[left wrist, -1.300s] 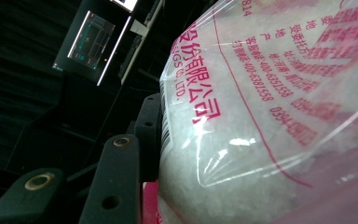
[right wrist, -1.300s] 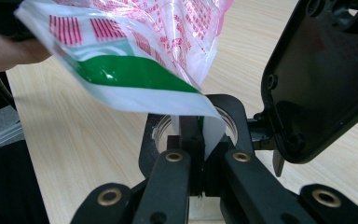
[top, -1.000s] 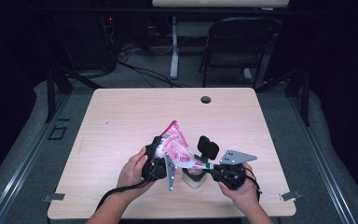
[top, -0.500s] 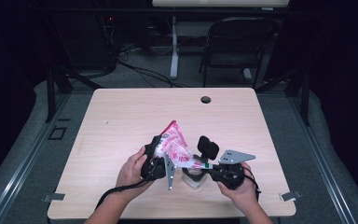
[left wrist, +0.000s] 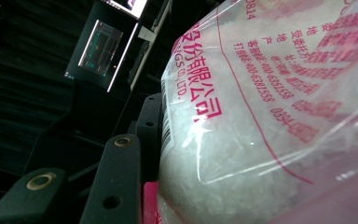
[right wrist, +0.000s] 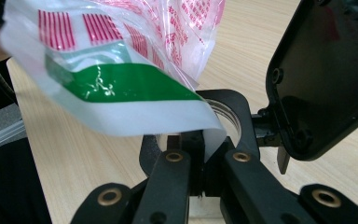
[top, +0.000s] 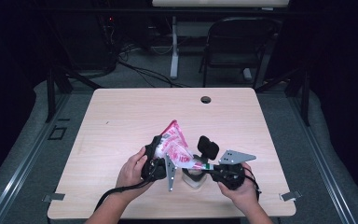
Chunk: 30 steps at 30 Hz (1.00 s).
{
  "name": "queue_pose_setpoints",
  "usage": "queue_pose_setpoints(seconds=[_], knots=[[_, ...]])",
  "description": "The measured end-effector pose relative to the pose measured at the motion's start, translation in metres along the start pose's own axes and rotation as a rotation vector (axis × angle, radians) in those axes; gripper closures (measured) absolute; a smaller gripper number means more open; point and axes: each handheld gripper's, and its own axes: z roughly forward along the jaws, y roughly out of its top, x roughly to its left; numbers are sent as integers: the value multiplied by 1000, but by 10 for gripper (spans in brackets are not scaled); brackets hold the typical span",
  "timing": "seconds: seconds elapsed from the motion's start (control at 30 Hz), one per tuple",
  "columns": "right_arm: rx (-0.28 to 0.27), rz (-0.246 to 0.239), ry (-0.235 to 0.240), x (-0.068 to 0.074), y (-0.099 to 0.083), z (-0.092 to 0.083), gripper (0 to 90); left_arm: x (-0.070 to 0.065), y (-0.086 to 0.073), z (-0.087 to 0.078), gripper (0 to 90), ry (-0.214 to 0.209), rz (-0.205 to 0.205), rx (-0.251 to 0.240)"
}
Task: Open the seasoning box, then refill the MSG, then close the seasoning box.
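Plastic bag (top: 175,144) of white granules, red-printed, tilts above a small jar (top: 193,177) on the desk (top: 121,116), left gripper (top: 156,156) jaws clamped on its body, right gripper (top: 205,167) jaws pinched on its corner, apparently for pouring.

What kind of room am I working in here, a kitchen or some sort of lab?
Most likely a lab or recording workspace, not a kitchen: a bare wooden table with a cable hole, a folding chair behind it, loose cables on grey carpet, and dark surroundings.
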Motion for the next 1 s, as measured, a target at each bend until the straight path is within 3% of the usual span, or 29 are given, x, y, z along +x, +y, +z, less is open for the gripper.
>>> queue_pose_setpoints(seconds=[1.0], knots=[[-2, 0, -10, 0, -2, -2, 900, 0, 3, 0, 631, -8, 18, -9]])
